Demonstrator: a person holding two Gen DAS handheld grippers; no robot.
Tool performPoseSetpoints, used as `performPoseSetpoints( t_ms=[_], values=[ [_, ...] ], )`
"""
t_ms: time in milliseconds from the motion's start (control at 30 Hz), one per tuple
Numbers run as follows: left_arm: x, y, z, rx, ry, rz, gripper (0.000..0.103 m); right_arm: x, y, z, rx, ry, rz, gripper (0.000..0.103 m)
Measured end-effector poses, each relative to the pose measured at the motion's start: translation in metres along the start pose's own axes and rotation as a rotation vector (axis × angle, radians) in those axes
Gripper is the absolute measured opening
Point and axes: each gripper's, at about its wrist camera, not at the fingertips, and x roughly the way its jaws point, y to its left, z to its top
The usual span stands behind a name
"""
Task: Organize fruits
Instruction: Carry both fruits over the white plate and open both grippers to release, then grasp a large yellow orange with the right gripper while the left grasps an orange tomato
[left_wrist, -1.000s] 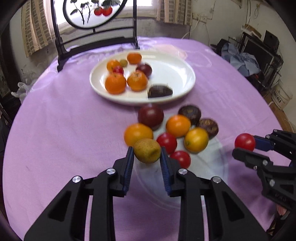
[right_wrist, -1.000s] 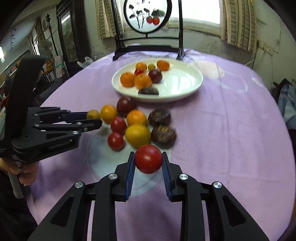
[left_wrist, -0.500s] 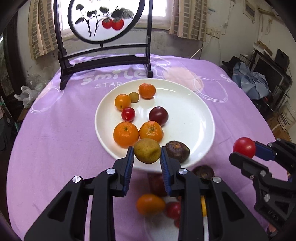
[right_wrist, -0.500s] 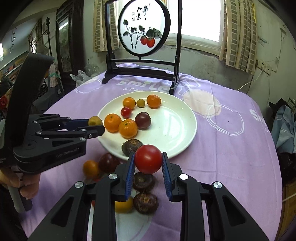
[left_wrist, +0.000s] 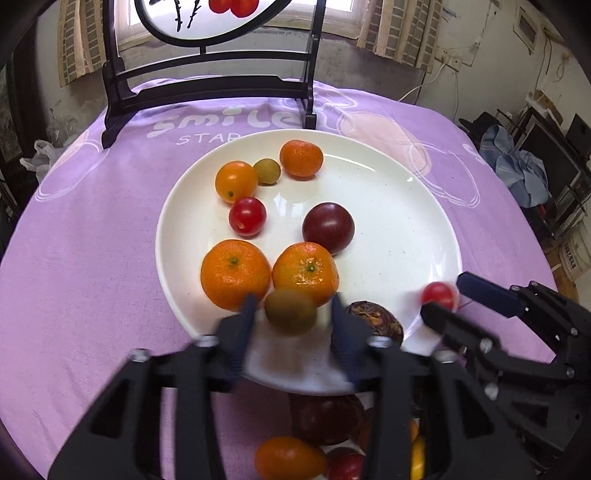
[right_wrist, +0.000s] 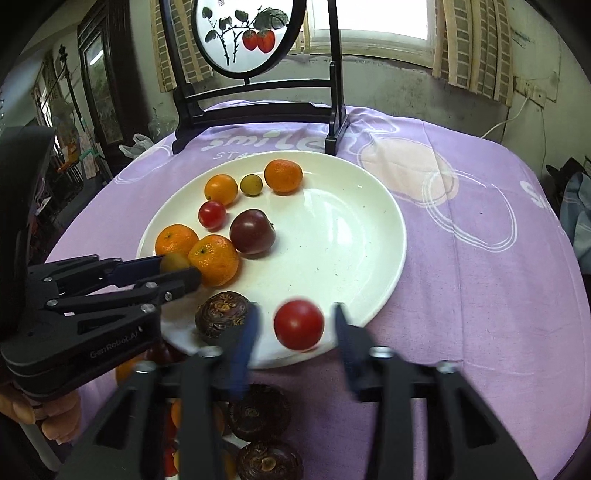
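1. Nearest, off the plate's near rim, some fruit waits on the purple cloth (right_wrist: 480, 295): a dark plum (left_wrist: 325, 419), an orange fruit (left_wrist: 288, 459), two brown wrinkly fruits (right_wrist: 258, 411) and a few small red and yellow ones, partly hidden. These are the ones left to move.
2. The left gripper (left_wrist: 291, 317) has just been opening. Its jaws stand apart, and the olive-green fruit (left_wrist: 290, 311) sits loose between them over the near rim of the white plate (left_wrist: 406, 229).
3. The right gripper (right_wrist: 295, 325) has just been opening too. The red tomato (right_wrist: 298, 324) is free between its spread jaws, by the plate's near rim.
4. Farther in, the plate already holds eight fruits: a brown wrinkly one (right_wrist: 221, 314), two mandarins (left_wrist: 234, 273), a dark plum, a small tomato and three more by the far rim.
5. So the job looks a bit over half done.
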Motion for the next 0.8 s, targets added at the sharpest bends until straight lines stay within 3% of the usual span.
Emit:
performPoseSetpoints(
  t_ms=[333, 800],
  values=[
    [-0.036, -0.003, -0.007, 0.017, -0.062, -0.008, 0.075, -0.028, 0.000, -0.014, -0.012, -0.033, -0.016, 0.060],
    [-0.082, 0.006, -0.055, 0.004, -0.089, 0.000, 0.082, -0.077, 0.009, -0.058, -0.025, -0.039, -0.021, 0.071]
  ],
)
